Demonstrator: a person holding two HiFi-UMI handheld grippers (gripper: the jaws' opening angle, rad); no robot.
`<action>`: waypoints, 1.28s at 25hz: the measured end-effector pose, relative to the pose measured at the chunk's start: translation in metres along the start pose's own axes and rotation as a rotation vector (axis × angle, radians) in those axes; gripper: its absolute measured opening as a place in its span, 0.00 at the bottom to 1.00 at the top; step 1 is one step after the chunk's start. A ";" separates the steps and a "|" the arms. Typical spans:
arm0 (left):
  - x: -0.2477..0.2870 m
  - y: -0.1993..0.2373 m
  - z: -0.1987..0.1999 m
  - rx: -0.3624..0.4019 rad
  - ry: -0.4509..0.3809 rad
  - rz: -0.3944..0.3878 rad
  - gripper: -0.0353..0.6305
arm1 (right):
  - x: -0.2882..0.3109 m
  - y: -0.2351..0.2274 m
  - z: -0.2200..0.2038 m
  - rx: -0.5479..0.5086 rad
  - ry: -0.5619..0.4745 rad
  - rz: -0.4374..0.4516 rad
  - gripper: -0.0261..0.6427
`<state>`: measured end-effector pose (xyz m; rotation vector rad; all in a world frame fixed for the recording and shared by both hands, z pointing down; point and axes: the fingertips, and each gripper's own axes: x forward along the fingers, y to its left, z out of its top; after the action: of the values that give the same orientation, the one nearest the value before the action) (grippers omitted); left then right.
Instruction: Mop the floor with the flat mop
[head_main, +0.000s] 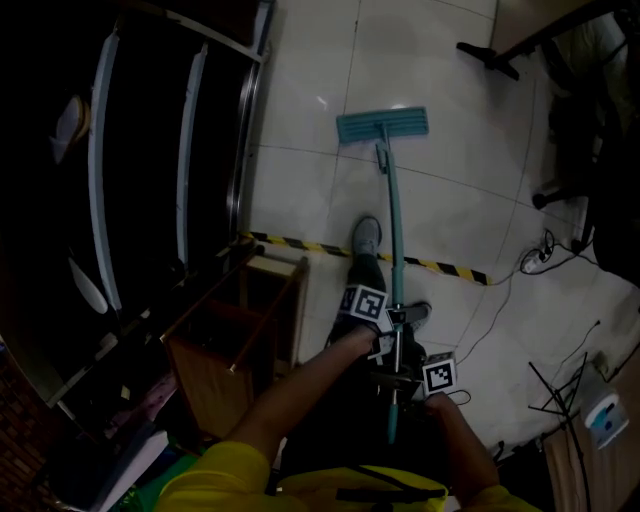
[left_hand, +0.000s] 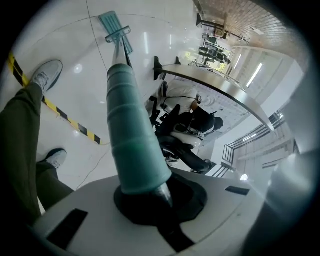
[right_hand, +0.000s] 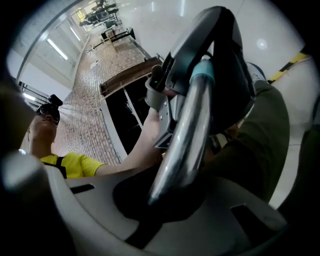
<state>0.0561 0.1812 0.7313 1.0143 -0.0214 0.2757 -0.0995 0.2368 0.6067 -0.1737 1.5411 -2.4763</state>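
The flat mop (head_main: 390, 200) is seen stretched out across the white tiled floor (head_main: 300, 180), its teal mop head (head_main: 382, 125) laid flat on the tiles well beyond the black-and-yellow hazard tape (head_main: 330, 247). The handle (head_main: 395, 250) is run back from the head, over the tape, to the 2 claws.

The left claw (head_main: 396, 318) is closed on the handle higher up, nearer the head. In the left gripper view the teal grip (left_hand: 132, 130) is clamped right at the left claw (left_hand: 150, 195), with the mop head (left_hand: 115, 30) found far down the shaft. A grey shoe (left_hand: 47, 75) is planted beside the tape (left_hand: 55, 110) there.

The right claw (head_main: 398, 380) is shut lower on the same handle, close behind the left one. In the right gripper view the bare metal shaft (right_hand: 185, 125) is pinched in the right claw (right_hand: 160, 200), with hardly any gap left.

1 shoe (head_main: 366, 236) is set just left of the handle, touching the tape line. A wooden stand (head_main: 235, 330) is placed to the left, near the dark shelving (head_main: 140, 170). Cables (head_main: 545, 255) are trailed over the tiles at the right.
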 end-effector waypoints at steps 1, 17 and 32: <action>0.003 -0.003 0.012 0.008 0.000 -0.002 0.07 | -0.002 -0.002 0.011 -0.018 0.004 0.002 0.06; 0.006 -0.030 0.190 0.203 0.042 0.071 0.07 | 0.016 0.003 0.182 -0.121 -0.069 0.091 0.06; 0.035 0.007 0.003 0.075 0.177 0.104 0.07 | -0.017 0.000 0.028 -0.037 -0.158 0.070 0.06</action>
<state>0.0888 0.1893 0.7437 1.0617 0.0971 0.4633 -0.0770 0.2167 0.6190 -0.3089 1.5019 -2.3212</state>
